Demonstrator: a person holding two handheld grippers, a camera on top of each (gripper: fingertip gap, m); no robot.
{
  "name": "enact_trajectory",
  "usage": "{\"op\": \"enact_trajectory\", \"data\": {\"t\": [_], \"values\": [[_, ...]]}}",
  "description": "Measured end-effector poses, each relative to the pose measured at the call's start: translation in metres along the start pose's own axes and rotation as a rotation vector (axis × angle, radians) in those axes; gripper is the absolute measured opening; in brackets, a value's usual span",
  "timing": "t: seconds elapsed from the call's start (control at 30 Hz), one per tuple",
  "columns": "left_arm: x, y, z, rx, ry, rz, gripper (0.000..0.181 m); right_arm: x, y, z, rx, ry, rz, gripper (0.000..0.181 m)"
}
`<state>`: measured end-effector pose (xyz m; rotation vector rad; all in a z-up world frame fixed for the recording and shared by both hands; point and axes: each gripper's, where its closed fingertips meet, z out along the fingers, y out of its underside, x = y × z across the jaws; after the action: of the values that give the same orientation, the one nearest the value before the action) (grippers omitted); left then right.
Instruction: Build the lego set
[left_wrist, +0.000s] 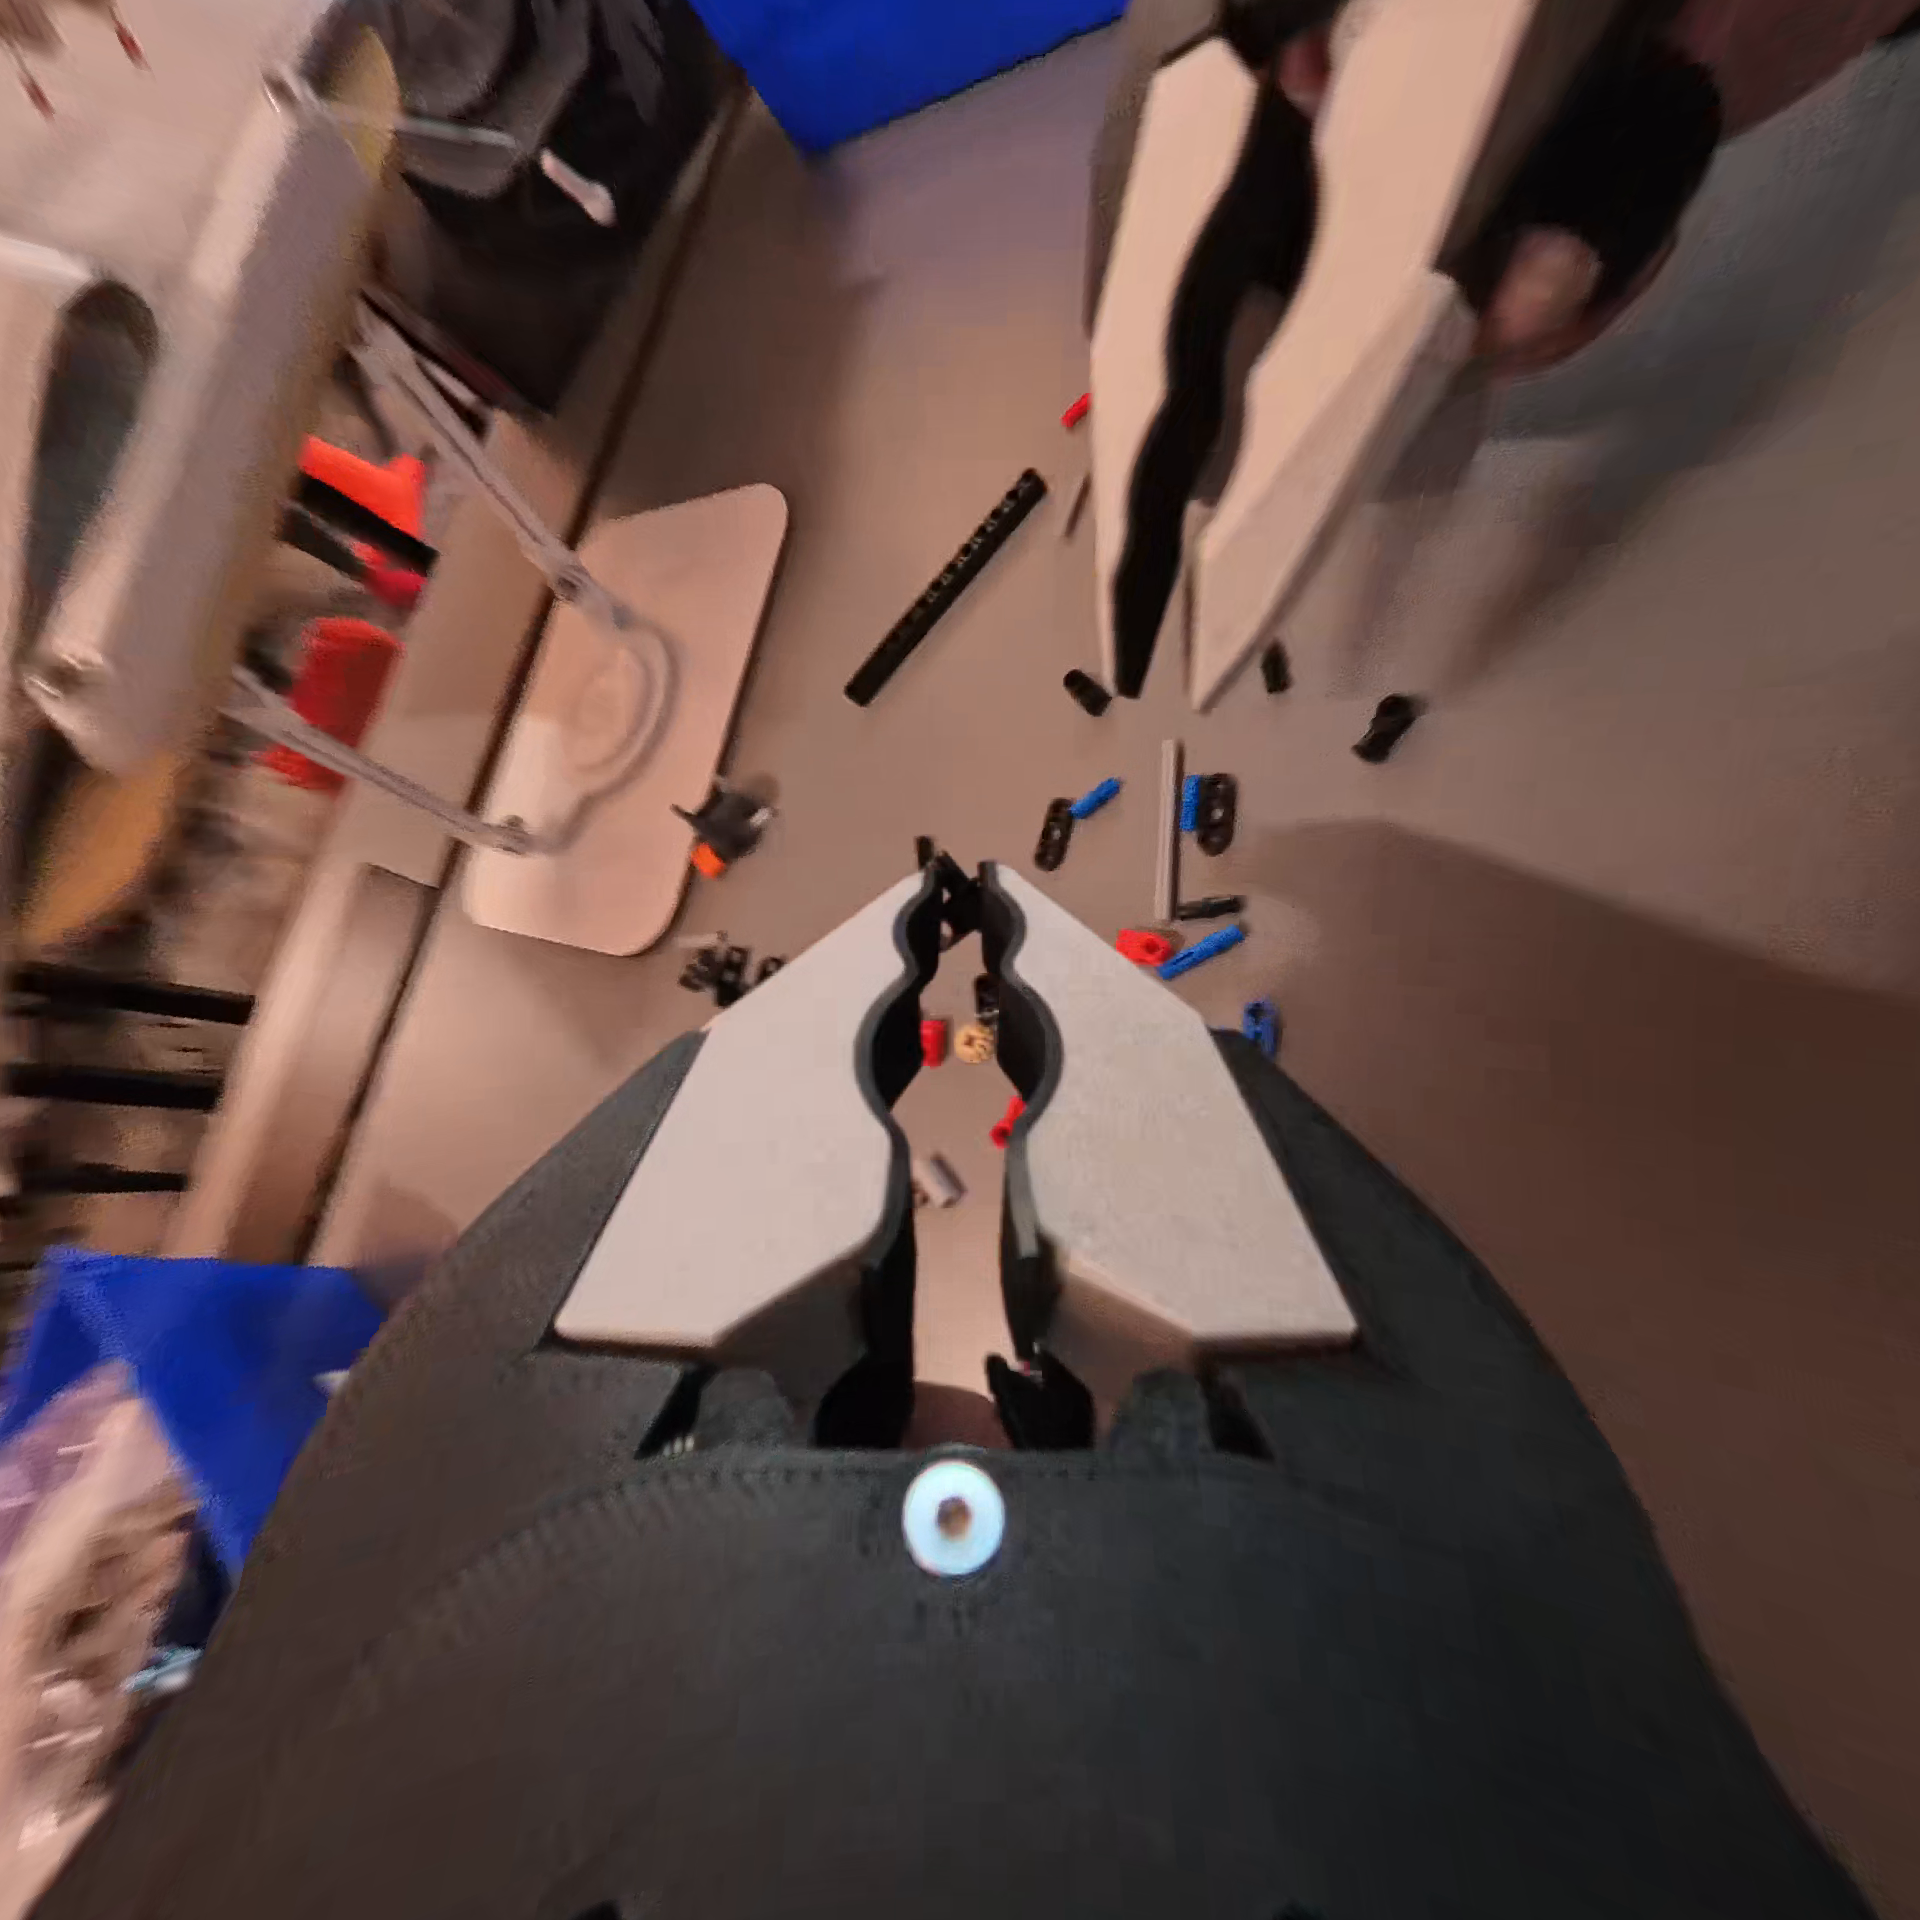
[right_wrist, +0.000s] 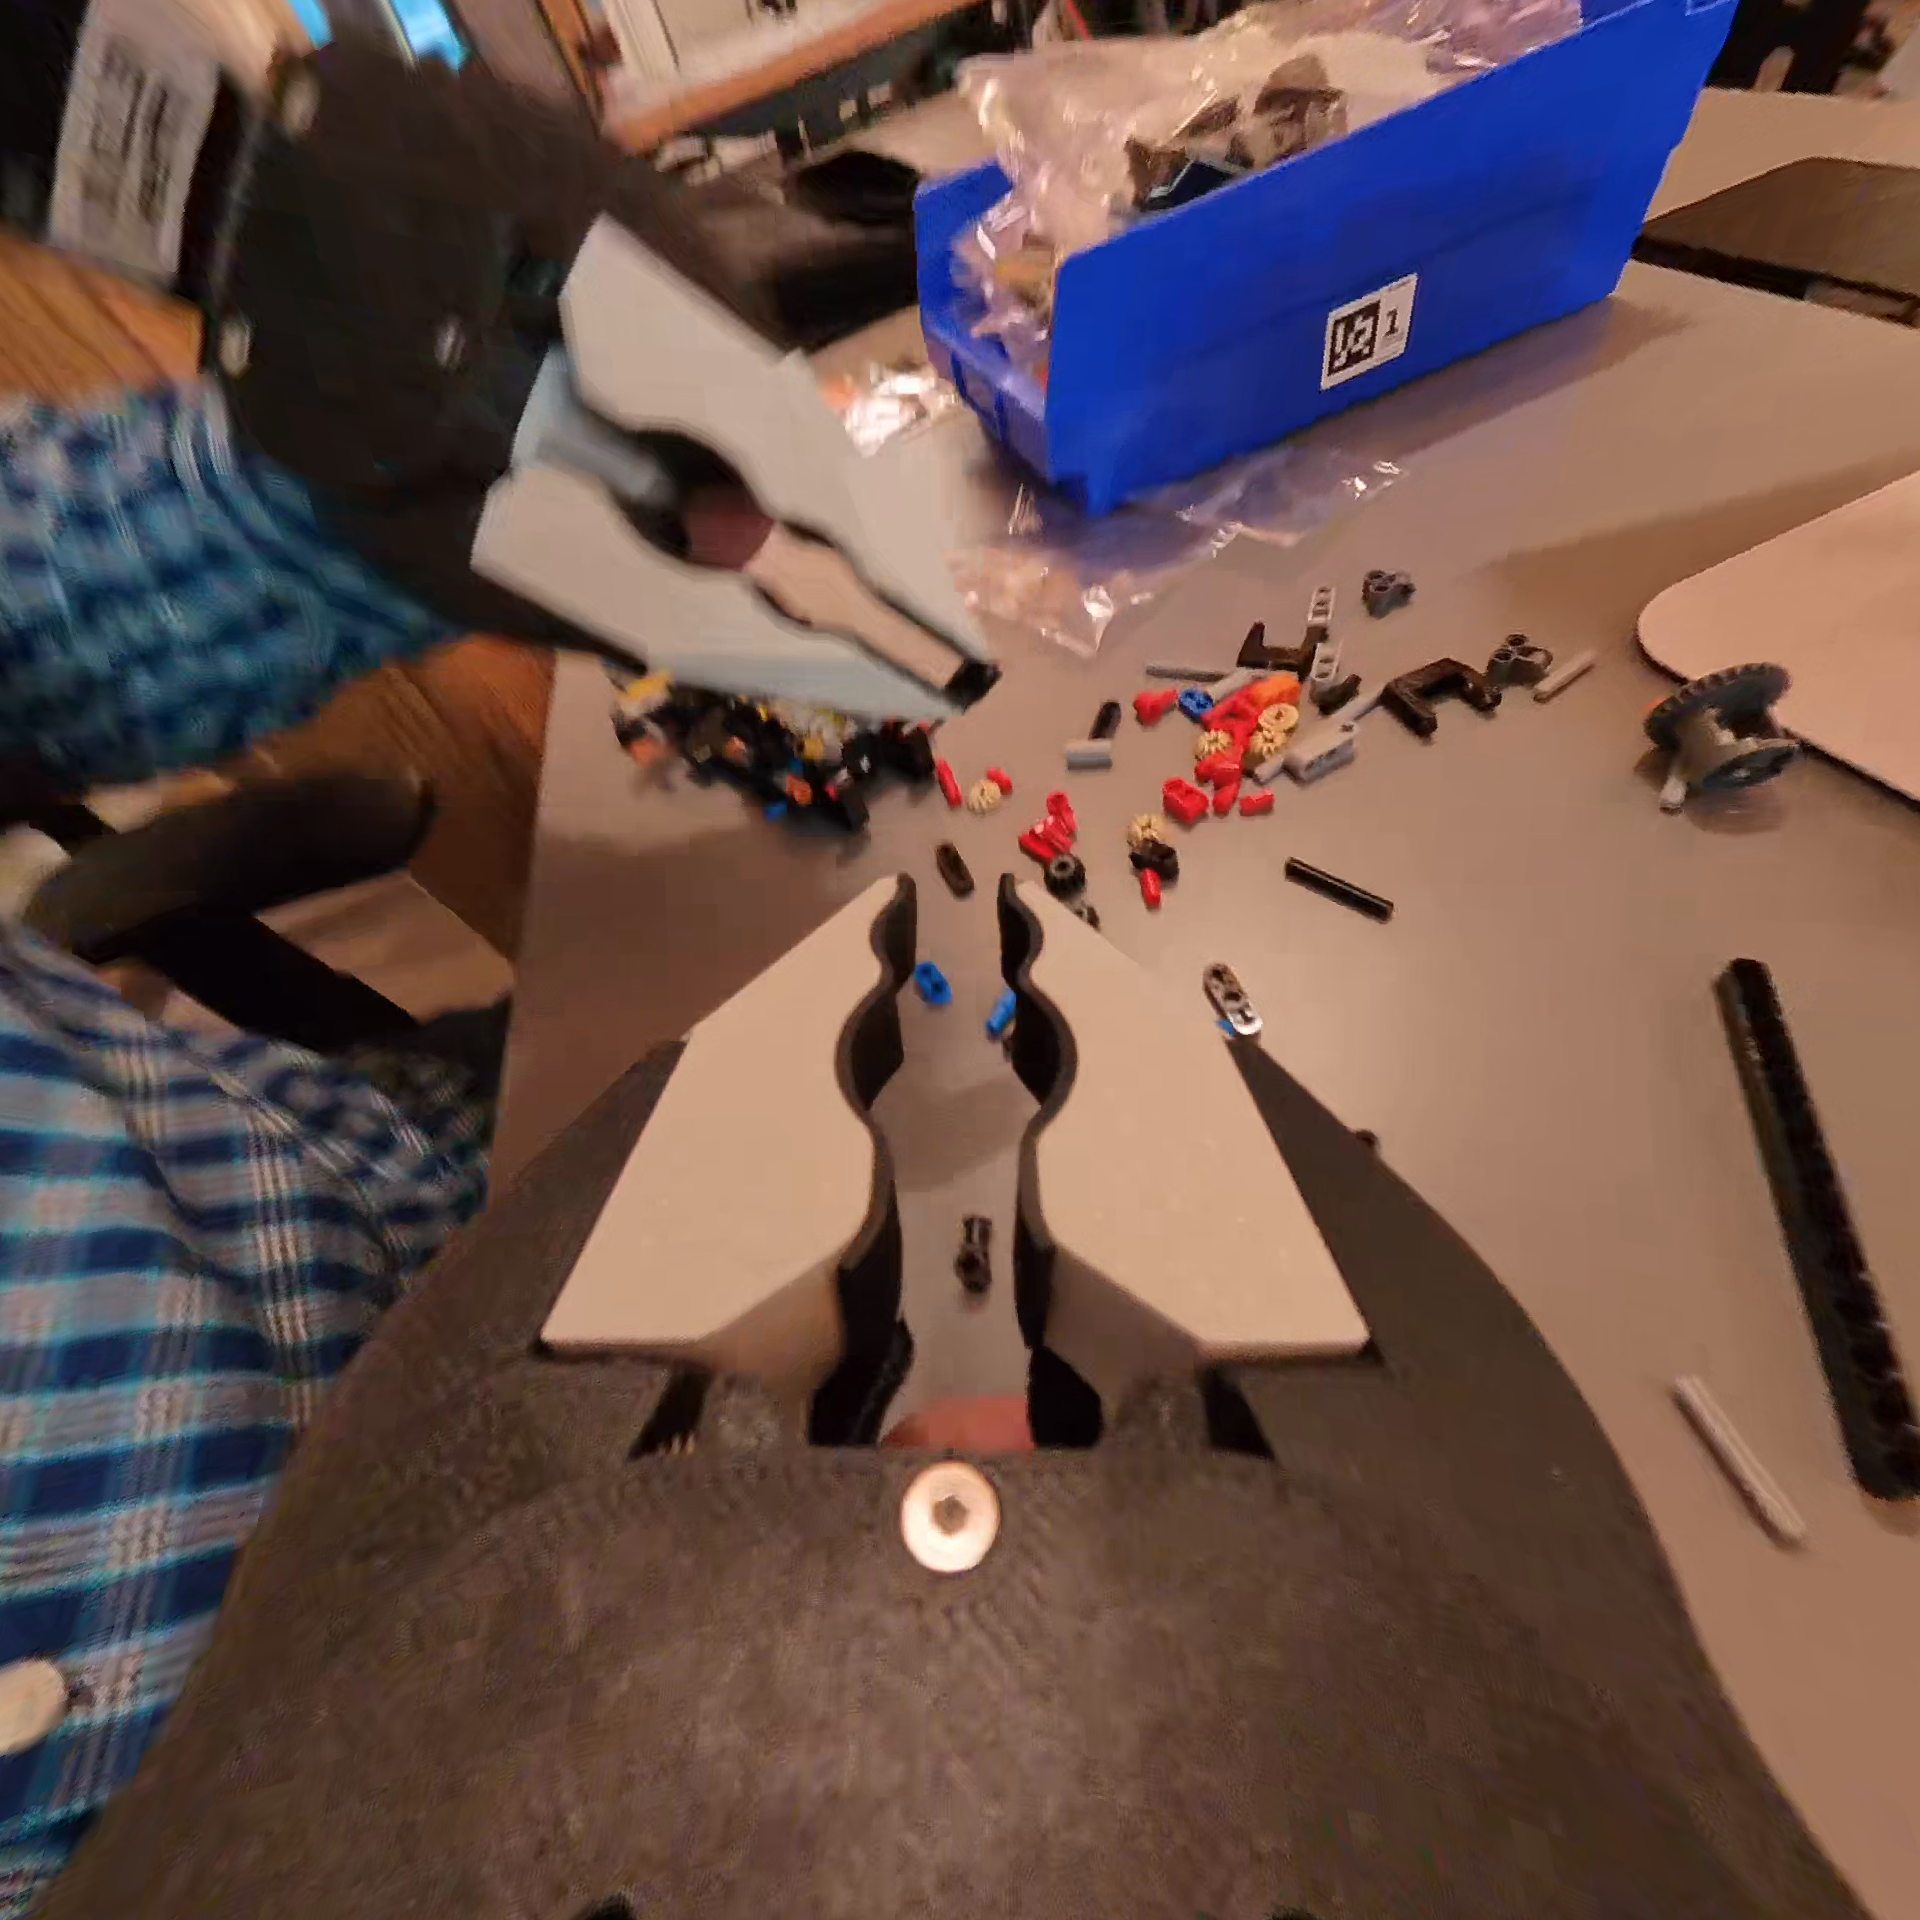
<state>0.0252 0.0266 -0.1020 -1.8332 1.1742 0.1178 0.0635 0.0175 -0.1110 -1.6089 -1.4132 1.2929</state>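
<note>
We see the lego pieces spread loose over the grey desk: a heap of red, tan and grey lego parts lies ahead of the right tool, with a darker pile of small pieces to its left near the desk edge. A long black beam lies on the right side, a thin grey axle just beside it, and a short black axle nearer the heap. A black geared assembly sits at the edge of a pale board.

The right tool hangs above the desk with its fingers apart and nothing between them. The left tool is pinched on a small black lego piece at its tips.

Beyond stands a blue bin stuffed with clear plastic bags. At the left we see a plaid sleeve.
</note>
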Motion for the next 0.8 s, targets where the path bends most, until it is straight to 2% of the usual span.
{"op": "enact_trajectory", "data": {"t": [0.1, 0.2, 0.3, 0.57, 0.8], "values": [[0.005, -0.009, -0.002, -0.006, -0.101, 0.15, 0.004, 0.001, -0.01, 0.006, 0.045, -0.033, 0.087, 0.011], [0.011, -0.019, -0.004, 0.019, -0.158, 0.234, 0.004, -0.005, -0.018, 0.012, 0.083, -0.086, 0.139, 0.012], [0.01, -0.021, -0.005, 0.023, -0.205, 0.294, 0.004, -0.004, -0.021, 0.015, 0.092, -0.073, 0.138, 0.012], [0.009, -0.022, -0.009, 0.053, -0.255, 0.373, 0.004, -0.009, -0.025, 0.016, 0.126, -0.161, 0.239, 0.014], [0.007, -0.029, -0.012, 0.103, -0.261, 0.382, 0.004, -0.011, -0.035, 0.01, 0.224, -0.222, 0.293, 0.015]]}}
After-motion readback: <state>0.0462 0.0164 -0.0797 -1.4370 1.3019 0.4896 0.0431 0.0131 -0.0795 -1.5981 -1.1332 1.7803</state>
